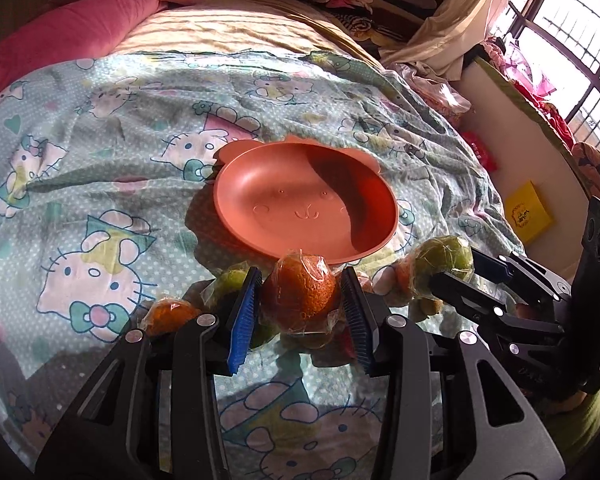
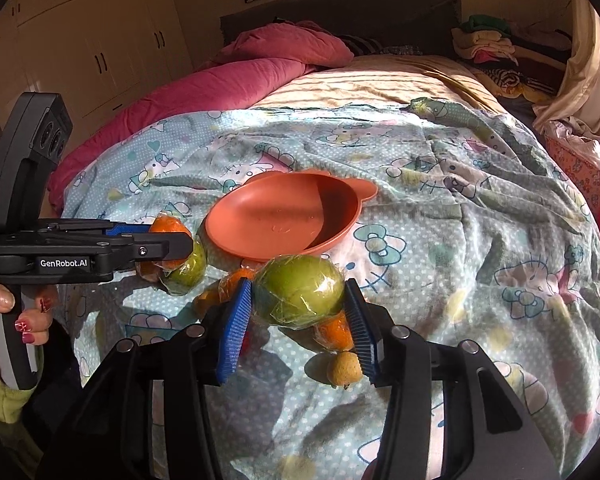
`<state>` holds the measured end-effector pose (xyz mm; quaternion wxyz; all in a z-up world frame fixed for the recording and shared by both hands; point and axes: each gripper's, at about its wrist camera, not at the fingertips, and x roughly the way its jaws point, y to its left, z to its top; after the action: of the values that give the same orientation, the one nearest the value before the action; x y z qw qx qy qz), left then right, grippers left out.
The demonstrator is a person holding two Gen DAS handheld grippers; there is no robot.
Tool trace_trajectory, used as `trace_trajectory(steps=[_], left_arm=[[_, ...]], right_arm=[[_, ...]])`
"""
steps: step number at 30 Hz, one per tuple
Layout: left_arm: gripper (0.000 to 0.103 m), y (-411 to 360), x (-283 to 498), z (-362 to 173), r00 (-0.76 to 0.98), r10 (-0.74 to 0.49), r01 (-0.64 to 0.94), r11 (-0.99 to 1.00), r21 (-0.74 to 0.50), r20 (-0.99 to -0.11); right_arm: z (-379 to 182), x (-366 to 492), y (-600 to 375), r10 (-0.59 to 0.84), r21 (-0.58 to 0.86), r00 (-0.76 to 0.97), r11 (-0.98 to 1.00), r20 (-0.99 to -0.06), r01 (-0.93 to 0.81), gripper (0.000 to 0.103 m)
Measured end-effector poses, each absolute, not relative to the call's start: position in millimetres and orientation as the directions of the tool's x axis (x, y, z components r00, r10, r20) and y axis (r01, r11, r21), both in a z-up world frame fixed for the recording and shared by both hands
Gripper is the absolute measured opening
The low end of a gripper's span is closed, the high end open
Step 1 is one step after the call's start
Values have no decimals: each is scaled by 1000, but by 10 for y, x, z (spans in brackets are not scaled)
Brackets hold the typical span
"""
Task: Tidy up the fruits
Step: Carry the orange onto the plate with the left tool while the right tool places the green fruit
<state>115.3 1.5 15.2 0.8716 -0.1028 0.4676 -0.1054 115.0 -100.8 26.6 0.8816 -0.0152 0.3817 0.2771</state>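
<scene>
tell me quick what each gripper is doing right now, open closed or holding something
Left gripper: shut on the wrapped orange fruit.
Right gripper: shut on the wrapped green fruit.

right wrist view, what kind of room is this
Most likely a bedroom: the fruit and plate sit on a bed with a cartoon-cat sheet, a pink quilt is bunched behind, and wardrobe doors line the wall.

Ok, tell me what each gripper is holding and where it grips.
The left gripper clamps a wrapped orange fruit across its sides. The right gripper clamps a wrapped green fruit across its sides.
</scene>
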Motion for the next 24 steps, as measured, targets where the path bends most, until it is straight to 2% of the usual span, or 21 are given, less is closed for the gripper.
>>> trace_trajectory(steps=[7, 24], left_arm=[[33, 32, 1390, 251, 557, -275, 90, 958, -272, -784], [33, 121, 1866, -30, 519, -258, 68, 963, -262, -815]], right_arm=[[306, 1507, -847, 485, 176, 547, 835, -682, -521, 45], [65, 1757, -657, 434, 95, 509, 822, -743, -562, 45]])
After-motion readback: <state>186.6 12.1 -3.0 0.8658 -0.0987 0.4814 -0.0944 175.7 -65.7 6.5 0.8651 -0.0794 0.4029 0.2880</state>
